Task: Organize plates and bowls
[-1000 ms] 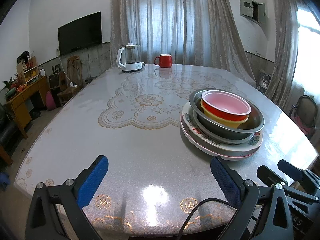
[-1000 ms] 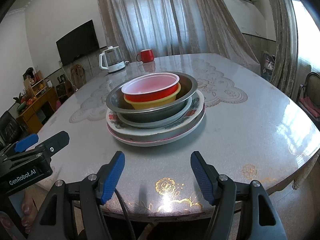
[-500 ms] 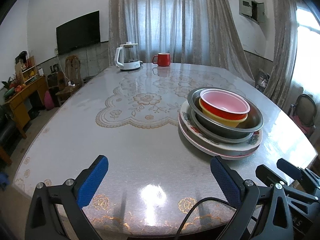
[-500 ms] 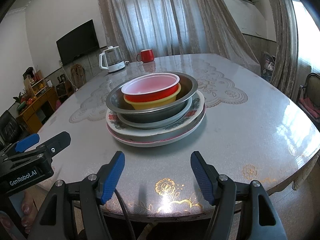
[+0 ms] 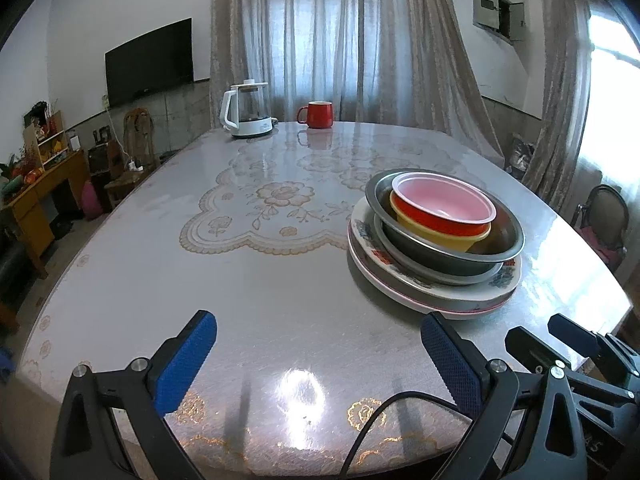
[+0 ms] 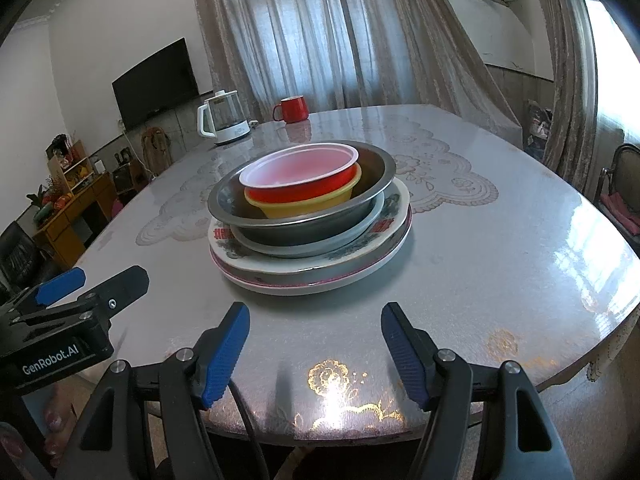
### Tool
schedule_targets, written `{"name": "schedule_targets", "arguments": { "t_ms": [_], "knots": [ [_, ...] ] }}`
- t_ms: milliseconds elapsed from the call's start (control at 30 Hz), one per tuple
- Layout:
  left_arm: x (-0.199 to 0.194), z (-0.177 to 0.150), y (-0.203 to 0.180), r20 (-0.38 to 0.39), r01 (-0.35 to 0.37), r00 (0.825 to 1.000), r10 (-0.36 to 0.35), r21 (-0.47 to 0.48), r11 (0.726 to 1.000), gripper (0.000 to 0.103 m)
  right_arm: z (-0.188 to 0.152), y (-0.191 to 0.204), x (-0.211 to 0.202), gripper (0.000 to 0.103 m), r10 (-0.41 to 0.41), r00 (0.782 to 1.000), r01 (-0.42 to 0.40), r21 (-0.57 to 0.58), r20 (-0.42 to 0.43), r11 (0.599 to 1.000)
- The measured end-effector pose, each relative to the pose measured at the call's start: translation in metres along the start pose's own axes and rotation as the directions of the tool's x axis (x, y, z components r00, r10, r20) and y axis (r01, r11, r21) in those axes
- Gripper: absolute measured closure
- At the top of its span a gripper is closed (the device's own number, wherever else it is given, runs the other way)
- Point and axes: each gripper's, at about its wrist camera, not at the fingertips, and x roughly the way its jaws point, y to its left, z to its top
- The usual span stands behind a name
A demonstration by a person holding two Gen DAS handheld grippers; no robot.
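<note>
One stack of dishes stands on the table. A red bowl (image 6: 301,174) sits in a yellow bowl (image 6: 308,208), inside a metal basin (image 6: 304,224), on a metal dish and patterned plates (image 6: 320,268). The stack also shows in the left wrist view, with the red bowl (image 5: 442,206) on top and the plates (image 5: 432,284) below. My right gripper (image 6: 314,350) is open and empty, just in front of the stack. My left gripper (image 5: 318,356) is open and empty, to the left of the stack, near the table's front edge.
A white kettle (image 5: 248,110) and a red mug (image 5: 318,115) stand at the far side of the round table (image 5: 240,280). A chair (image 5: 608,220) stands at the right. Shelves and a cabinet (image 5: 36,184) are at the left wall.
The left wrist view has shifted slightly, with the stack a little nearer and lower. The right gripper and the stack have not moved. Both grippers stay open.
</note>
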Motion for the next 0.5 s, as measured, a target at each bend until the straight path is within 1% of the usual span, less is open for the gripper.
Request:
{"name": "schedule_targets", "arguments": {
  "t_ms": [400, 500],
  "knots": [
    [0.011, 0.005, -0.008, -0.011, 0.001, 1.000, 0.000, 0.027, 1.000, 0.000, 0.006, -0.007, 0.009, 0.034, -0.004, 1.000, 0.004, 0.011, -0.010, 1.000],
    [0.017, 0.007, -0.007, -0.029, -0.010, 1.000, 0.011, 0.030, 0.999, 0.000, 0.019, -0.017, 0.012, 0.034, -0.018, 1.000, 0.018, 0.004, 0.005, 1.000]
  ]
}}
